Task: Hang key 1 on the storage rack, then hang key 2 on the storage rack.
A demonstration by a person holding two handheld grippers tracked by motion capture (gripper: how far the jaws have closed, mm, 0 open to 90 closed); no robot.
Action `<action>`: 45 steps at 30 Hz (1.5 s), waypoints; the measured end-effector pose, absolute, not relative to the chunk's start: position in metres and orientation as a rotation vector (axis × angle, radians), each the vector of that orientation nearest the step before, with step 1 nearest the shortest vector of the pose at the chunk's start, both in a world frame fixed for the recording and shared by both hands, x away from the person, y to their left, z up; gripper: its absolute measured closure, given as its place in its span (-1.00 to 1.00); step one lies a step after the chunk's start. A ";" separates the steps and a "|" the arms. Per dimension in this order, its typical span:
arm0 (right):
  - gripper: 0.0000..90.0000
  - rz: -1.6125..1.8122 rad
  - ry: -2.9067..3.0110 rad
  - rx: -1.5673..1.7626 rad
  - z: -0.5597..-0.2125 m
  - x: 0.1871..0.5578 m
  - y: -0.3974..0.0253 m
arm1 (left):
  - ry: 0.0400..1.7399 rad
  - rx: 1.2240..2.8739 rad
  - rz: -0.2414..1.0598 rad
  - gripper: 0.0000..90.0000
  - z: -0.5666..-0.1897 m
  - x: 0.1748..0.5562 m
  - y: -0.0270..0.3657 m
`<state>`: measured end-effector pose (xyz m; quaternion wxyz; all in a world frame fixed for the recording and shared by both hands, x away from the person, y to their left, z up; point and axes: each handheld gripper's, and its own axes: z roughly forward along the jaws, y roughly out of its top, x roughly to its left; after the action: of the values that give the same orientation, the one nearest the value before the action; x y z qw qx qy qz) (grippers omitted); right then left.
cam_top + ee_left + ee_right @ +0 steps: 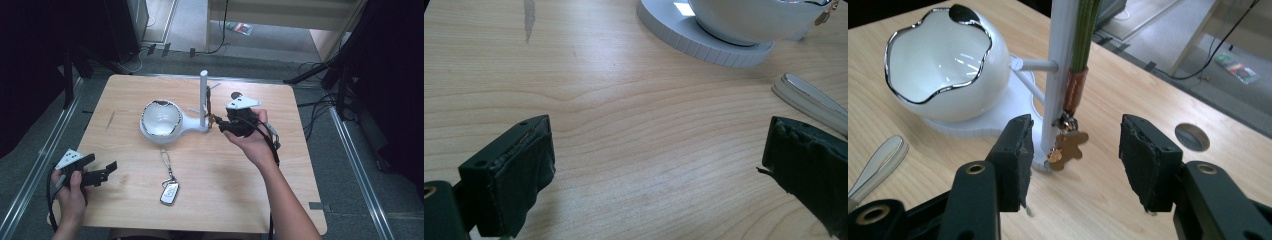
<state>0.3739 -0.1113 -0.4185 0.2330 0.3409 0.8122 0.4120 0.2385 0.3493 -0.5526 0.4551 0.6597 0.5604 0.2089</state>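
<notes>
A white stand (165,131) carries a silver-rimmed white bowl (160,117) and an upright pole (203,97) with side pegs. A green strap (1084,35) with a copper clasp and a gingerbread-man charm (1066,148) hangs against the pole (1060,65). My right gripper (217,122) stands open right at the pole's foot; in the right gripper view the charm dangles between the spread jaws of that gripper (1073,160), touching neither. A silver key fob (169,192) on a chain lies on the table near the front. My left gripper (104,162) is open and empty at the front left corner.
The wooden table (250,190) has a round cable hole (236,95) behind the right hand. In the left gripper view the stand's base (704,40) lies ahead and the key fob (809,97) to the right. Cables and dark stands surround the table on the floor.
</notes>
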 end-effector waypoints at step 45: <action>0.01 0.905 2.514 0.960 -0.431 0.336 -0.057 | 1.383 1.626 0.514 -0.98 -0.553 0.240 0.349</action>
<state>0.3356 -0.0572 -0.4308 0.1506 0.3343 0.8753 0.3152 0.2398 0.3494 -0.5528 0.4555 0.6593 0.5607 0.2082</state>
